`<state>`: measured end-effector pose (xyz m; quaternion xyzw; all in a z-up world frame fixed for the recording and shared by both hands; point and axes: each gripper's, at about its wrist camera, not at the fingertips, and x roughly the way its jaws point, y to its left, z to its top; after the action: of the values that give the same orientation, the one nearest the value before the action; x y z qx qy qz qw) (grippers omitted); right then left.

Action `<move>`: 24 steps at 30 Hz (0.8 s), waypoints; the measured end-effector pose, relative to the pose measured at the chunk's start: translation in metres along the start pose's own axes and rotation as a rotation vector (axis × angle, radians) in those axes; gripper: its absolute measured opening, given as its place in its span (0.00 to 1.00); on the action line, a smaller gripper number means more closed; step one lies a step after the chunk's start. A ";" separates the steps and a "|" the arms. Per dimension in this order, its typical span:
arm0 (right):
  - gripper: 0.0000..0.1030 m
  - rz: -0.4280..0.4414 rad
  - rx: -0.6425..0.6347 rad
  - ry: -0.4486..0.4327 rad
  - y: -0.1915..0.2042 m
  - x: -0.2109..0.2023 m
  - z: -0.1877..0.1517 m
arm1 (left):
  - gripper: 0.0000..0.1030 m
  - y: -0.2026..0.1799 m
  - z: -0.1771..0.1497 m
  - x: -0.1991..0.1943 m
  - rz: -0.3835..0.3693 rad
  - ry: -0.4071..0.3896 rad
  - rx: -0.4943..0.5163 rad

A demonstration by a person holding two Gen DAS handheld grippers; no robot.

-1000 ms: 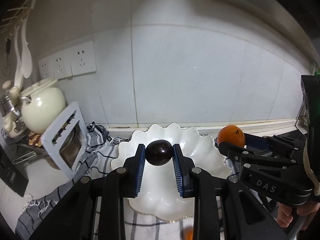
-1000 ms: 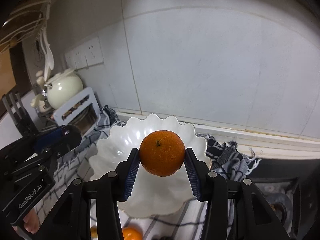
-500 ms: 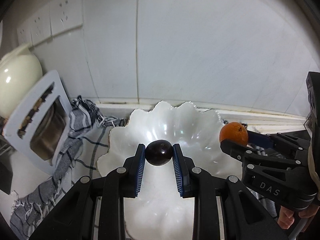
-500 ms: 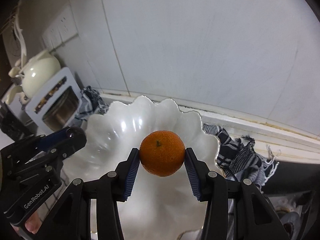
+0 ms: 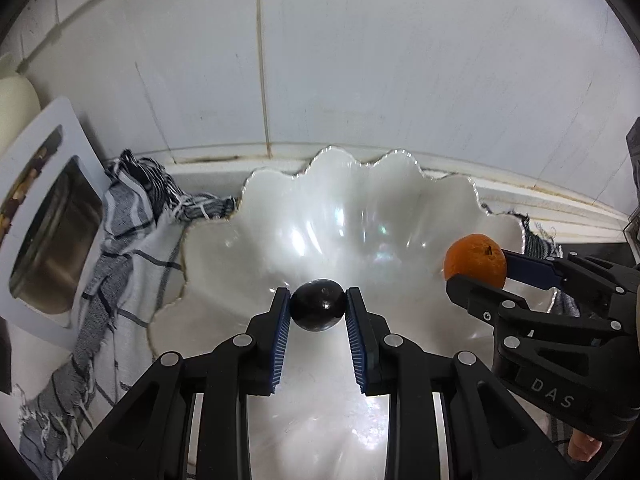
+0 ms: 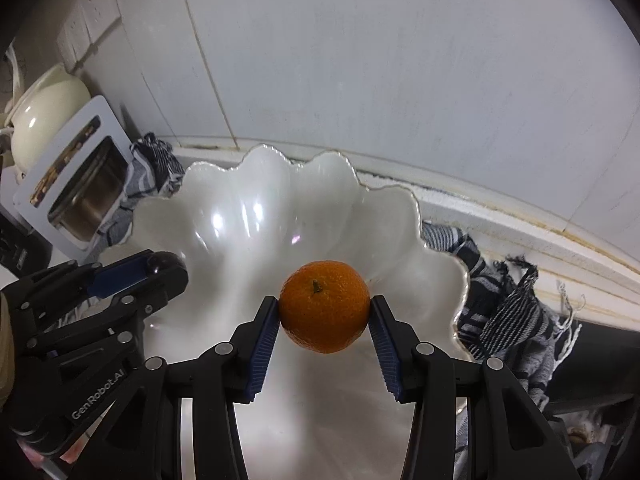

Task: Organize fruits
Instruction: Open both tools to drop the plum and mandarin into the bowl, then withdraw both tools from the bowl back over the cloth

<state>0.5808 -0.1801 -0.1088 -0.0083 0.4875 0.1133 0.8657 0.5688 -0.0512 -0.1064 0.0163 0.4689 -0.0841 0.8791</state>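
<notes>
My left gripper [image 5: 318,309] is shut on a small dark round fruit [image 5: 318,305] and holds it over the white scalloped bowl [image 5: 360,192]. My right gripper [image 6: 325,312] is shut on an orange tangerine [image 6: 324,306] and holds it over the same bowl [image 6: 248,184]. In the left wrist view the right gripper [image 5: 476,270] with the tangerine [image 5: 475,255] is at the right of the bowl. In the right wrist view the left gripper [image 6: 160,266] with the dark fruit [image 6: 162,261] is at the bowl's left side. The bowl's inside shows no fruit lying in it.
The bowl rests on a black-and-white checked cloth [image 5: 116,256] against a white tiled wall [image 5: 360,60]. A white-framed metal container [image 5: 44,216] and a cream teapot [image 6: 44,116] stand at the left. Wall sockets [image 6: 86,26] are at the upper left.
Both grippers have moved forward and down toward the bowl with their fruits still held. The bowl now fills more of both views.
</notes>
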 end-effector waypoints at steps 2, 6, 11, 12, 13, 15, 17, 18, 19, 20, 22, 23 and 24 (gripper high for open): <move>0.46 0.001 0.000 0.013 -0.001 0.005 0.000 | 0.28 -0.001 0.000 0.004 0.006 0.017 0.003; 0.47 -0.006 0.004 0.031 -0.004 0.009 -0.002 | 0.48 0.000 -0.001 0.006 0.016 0.028 -0.016; 0.59 -0.040 0.003 -0.009 -0.007 -0.001 -0.002 | 0.54 0.004 -0.003 -0.006 0.023 0.016 -0.033; 0.59 -0.042 0.003 -0.017 -0.007 -0.005 -0.002 | 0.55 0.006 -0.004 -0.009 0.026 0.011 -0.037; 0.59 -0.043 0.006 -0.028 -0.008 -0.011 -0.003 | 0.56 0.007 -0.004 -0.014 0.028 0.002 -0.038; 0.59 -0.055 0.004 -0.056 -0.008 -0.023 -0.005 | 0.61 0.008 -0.005 -0.027 0.037 -0.025 -0.034; 0.59 -0.068 -0.001 -0.084 -0.008 -0.034 -0.007 | 0.63 0.008 -0.008 -0.042 0.049 -0.055 -0.025; 0.59 -0.070 -0.004 -0.100 -0.006 -0.041 -0.009 | 0.64 0.008 -0.009 -0.048 0.054 -0.065 -0.021; 0.59 -0.074 -0.008 -0.115 -0.005 -0.048 -0.012 | 0.67 0.007 -0.011 -0.057 0.063 -0.082 -0.015; 0.59 -0.076 -0.010 -0.129 -0.004 -0.053 -0.014 | 0.68 0.008 -0.012 -0.063 0.067 -0.095 -0.012; 0.59 -0.078 -0.019 -0.154 -0.001 -0.066 -0.019 | 0.74 0.007 -0.014 -0.079 0.077 -0.124 -0.011; 0.59 -0.080 -0.021 -0.169 0.001 -0.073 -0.022 | 0.75 0.007 -0.016 -0.087 0.084 -0.140 -0.012; 0.59 -0.077 -0.025 -0.184 0.003 -0.081 -0.026 | 0.77 0.006 -0.019 -0.097 0.092 -0.159 -0.010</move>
<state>0.5182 -0.1956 -0.0536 -0.0275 0.4038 0.0863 0.9103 0.5011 -0.0306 -0.0367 0.0265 0.3969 -0.0423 0.9165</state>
